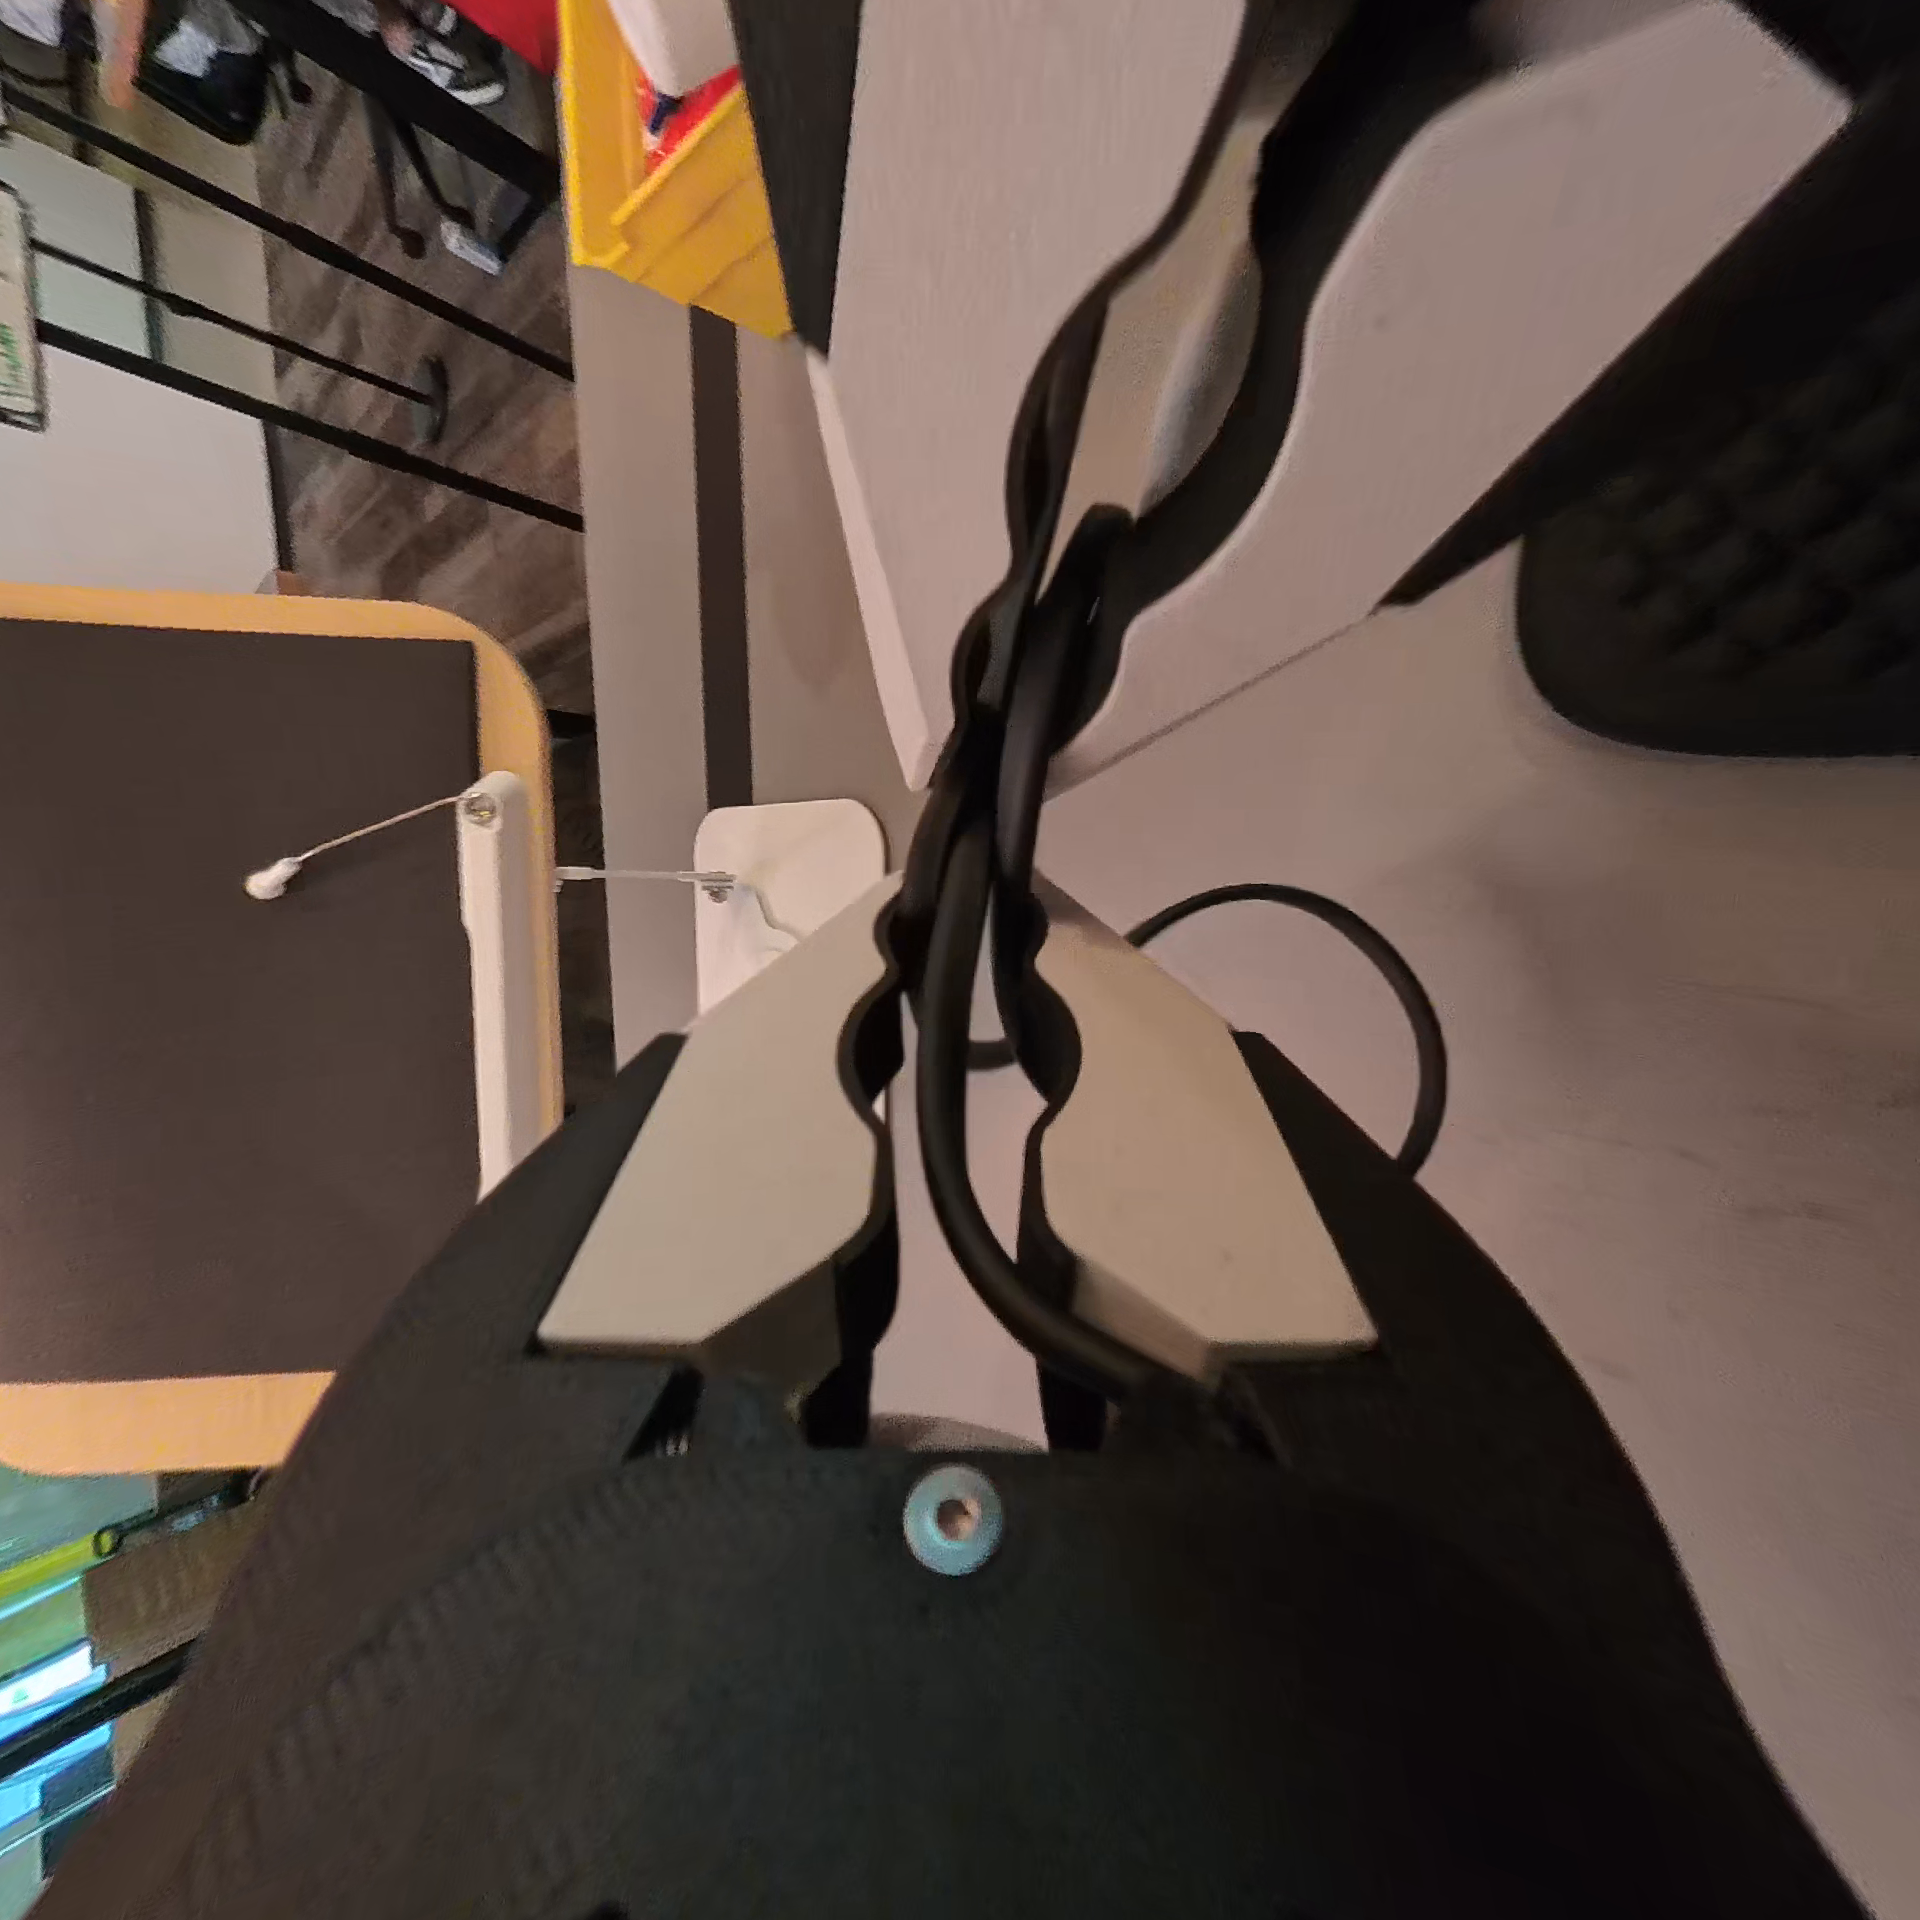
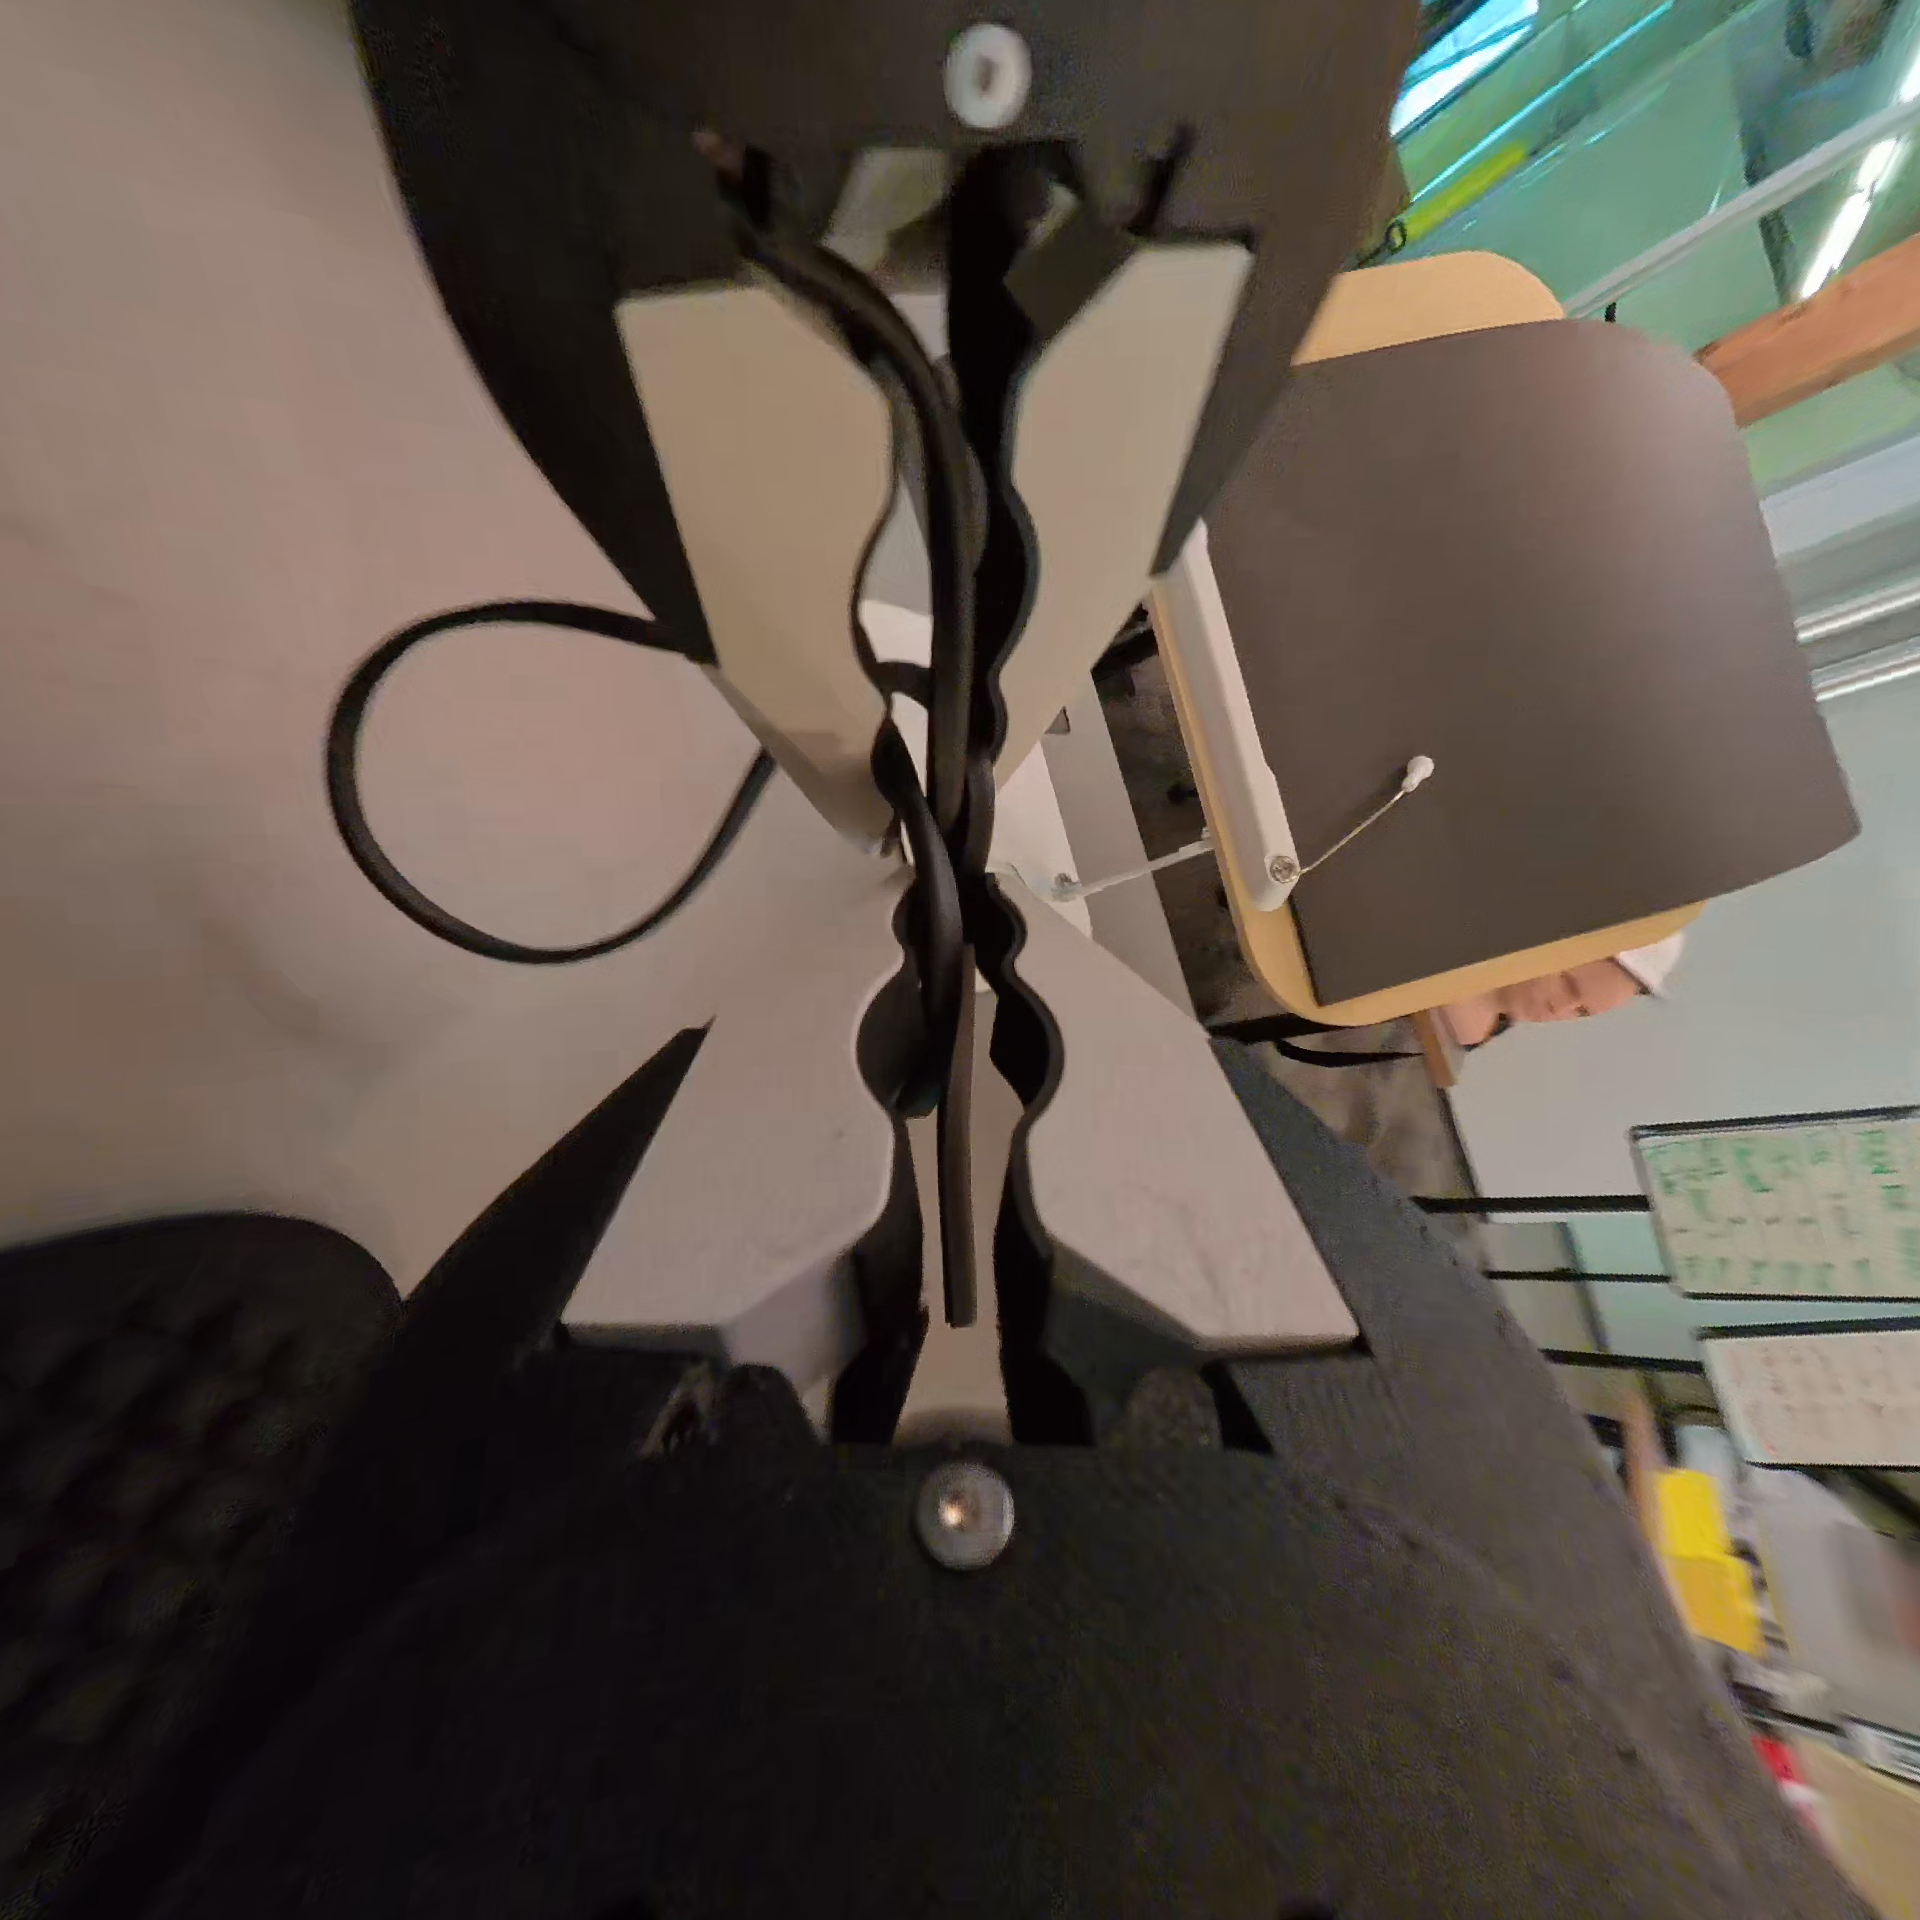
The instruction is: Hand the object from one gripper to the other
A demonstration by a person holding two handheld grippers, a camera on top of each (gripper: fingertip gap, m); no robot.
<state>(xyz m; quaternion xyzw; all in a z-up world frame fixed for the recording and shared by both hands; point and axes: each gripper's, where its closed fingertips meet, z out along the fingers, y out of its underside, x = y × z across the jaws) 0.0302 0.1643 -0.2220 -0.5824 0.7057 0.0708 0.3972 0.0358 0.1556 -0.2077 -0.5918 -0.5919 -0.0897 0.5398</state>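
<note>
Left claw (image 1: 961,914) and right claw (image 2: 951,914) meet tip to tip, both pressed together, pinching the same black cable (image 1: 961,1091). The cable runs lengthwise through both sets of wavy pads; a slack loop (image 2: 416,790) bulges out to one side (free end lies between the right claw's fingers). Beneath: pale counter (image 1: 1558,1143). Nearby: black keyboard (image 1: 1745,540), yellow bin (image 1: 675,229), dark wood-edged board (image 1: 229,987).
</note>
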